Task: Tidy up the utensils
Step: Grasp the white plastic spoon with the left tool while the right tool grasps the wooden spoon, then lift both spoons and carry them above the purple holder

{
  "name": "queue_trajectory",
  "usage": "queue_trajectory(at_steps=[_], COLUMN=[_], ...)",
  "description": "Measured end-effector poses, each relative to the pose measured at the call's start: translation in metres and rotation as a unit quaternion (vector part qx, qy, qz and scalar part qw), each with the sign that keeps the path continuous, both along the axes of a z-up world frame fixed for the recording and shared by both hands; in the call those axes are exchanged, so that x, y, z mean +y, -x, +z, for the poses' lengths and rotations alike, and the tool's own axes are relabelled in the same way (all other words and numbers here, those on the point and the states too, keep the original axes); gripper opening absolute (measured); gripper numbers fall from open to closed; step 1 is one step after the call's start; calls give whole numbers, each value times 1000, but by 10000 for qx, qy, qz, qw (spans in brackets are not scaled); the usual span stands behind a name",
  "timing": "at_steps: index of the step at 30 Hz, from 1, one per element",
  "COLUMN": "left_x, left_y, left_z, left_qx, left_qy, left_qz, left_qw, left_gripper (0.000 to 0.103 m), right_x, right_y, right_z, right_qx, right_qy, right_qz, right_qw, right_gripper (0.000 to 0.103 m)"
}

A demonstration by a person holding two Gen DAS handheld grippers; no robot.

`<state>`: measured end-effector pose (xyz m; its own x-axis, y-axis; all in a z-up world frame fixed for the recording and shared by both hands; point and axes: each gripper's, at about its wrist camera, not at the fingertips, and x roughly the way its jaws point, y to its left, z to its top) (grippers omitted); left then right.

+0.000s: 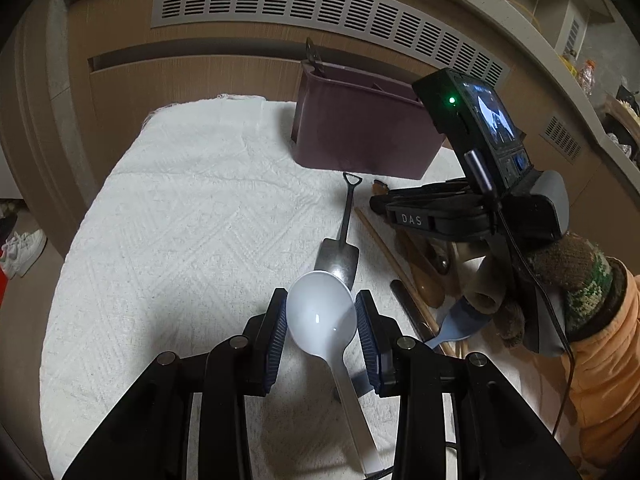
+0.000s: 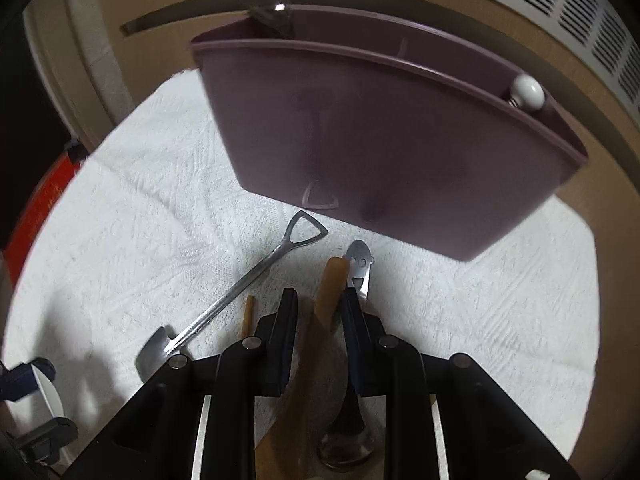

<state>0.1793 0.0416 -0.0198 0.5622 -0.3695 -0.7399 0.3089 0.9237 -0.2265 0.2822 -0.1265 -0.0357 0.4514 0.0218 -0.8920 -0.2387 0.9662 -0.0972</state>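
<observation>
In the left wrist view my left gripper (image 1: 321,322) is shut on the bowl of a white plastic spoon (image 1: 320,312), whose handle runs back toward the camera. A shovel-shaped metal spoon (image 1: 340,248) lies on the white cloth just beyond it. My right gripper (image 1: 376,203), in a gloved hand, reaches down over a pile of utensils on the right. In the right wrist view the right gripper (image 2: 320,304) has its jaws drawn in on the handle of a wooden spoon (image 2: 332,284). A metal spoon with a smiley-face handle (image 2: 360,262) lies against the right finger.
A purple utensil caddy (image 1: 360,136) (image 2: 380,144) stands at the cloth's far edge, with a dark spoon (image 2: 264,0) and a white-knobbed item (image 2: 528,90) in it. Chopsticks (image 1: 380,240), a light blue spoon (image 1: 460,320) and a black handle (image 1: 404,296) lie in the pile. A wooden wall with a vent rises behind.
</observation>
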Motion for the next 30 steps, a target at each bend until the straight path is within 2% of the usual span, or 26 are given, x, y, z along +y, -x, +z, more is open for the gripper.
queue_trajectory(at_steps=[2,6,15,22,30], left_x=[0,0,-25,-52,-67], left_y=[-1,1,17,28,11], left_z=[-2,2,29,80,142], left_qx=[66,61,-237,-817,-1481], left_qy=[15,-47,-184,-285,-517], left_qz=[15,12,-109,-285,-52], left_qw=[10000,10000,9995,9958,9876], left_gripper=[35,35,35,35,35], right_x=[8,3,-26,-43,-65], right_y=[4,23,99,134,138], right_z=[-2,13,77,137,198], right_qx=[17,-65,-880,-1717,-2391], right_qy=[95,-243,-645,-859,-935], right_qz=[169,270,464,395,211], right_qw=[9998,9993,9929,9806,9662], right_gripper=[12,11,11,6,6])
